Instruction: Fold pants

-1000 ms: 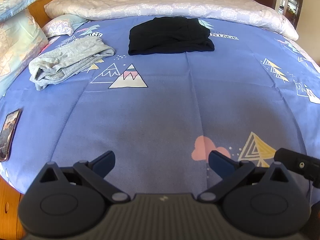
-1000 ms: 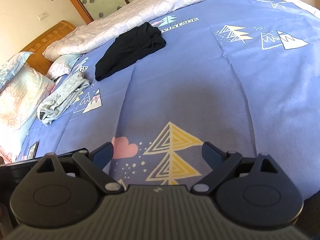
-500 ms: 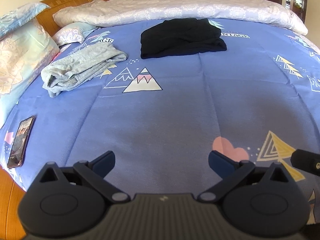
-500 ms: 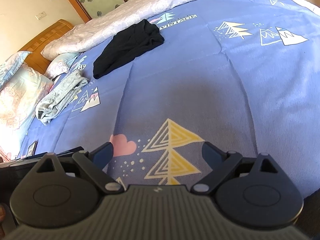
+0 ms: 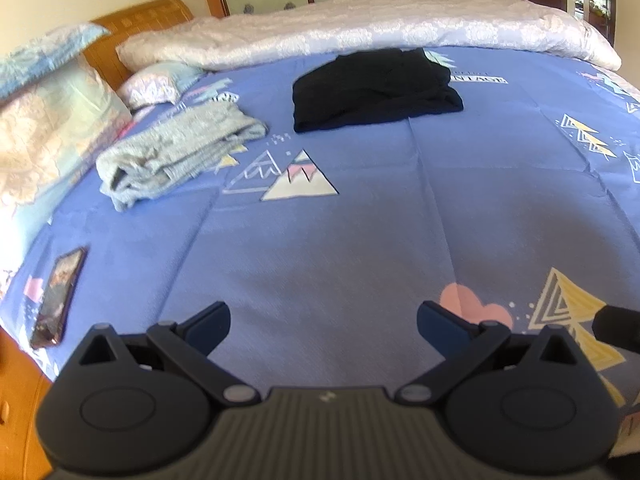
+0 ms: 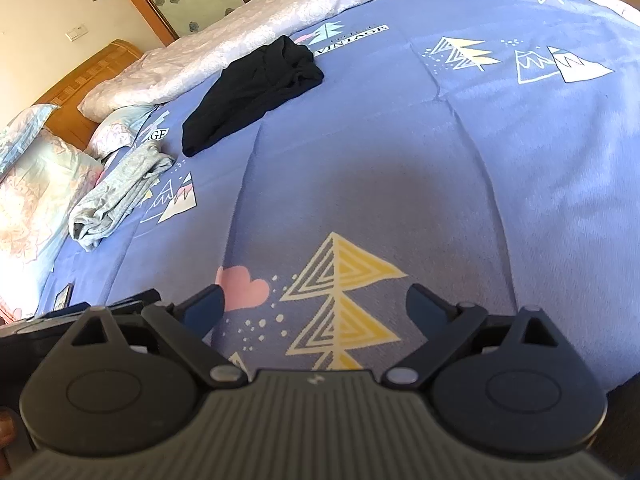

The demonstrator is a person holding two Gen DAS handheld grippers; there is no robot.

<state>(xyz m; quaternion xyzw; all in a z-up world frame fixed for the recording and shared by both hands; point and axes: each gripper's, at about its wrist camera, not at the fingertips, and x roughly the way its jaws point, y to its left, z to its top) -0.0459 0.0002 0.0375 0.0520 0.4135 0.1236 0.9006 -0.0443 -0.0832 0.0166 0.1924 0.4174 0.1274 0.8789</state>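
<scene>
The black pants [image 5: 374, 90] lie bundled far across the blue bedspread [image 5: 360, 232], right of the grey pants [image 5: 176, 152], looking soft, light and floppy, so a hem or waistband edge seems the best hold, while the left gripper [image 5: 323, 320] and right gripper [image 6: 315, 304] hover spread and empty.

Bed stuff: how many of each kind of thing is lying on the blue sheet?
Black pants: 1
Grey pants: 1
Phone: 1
Pillows: 2 clearly seen
White quilt: 1
Total: 6 things on the blue sheet, counting only what shows. Both garments already look folded.
</scene>
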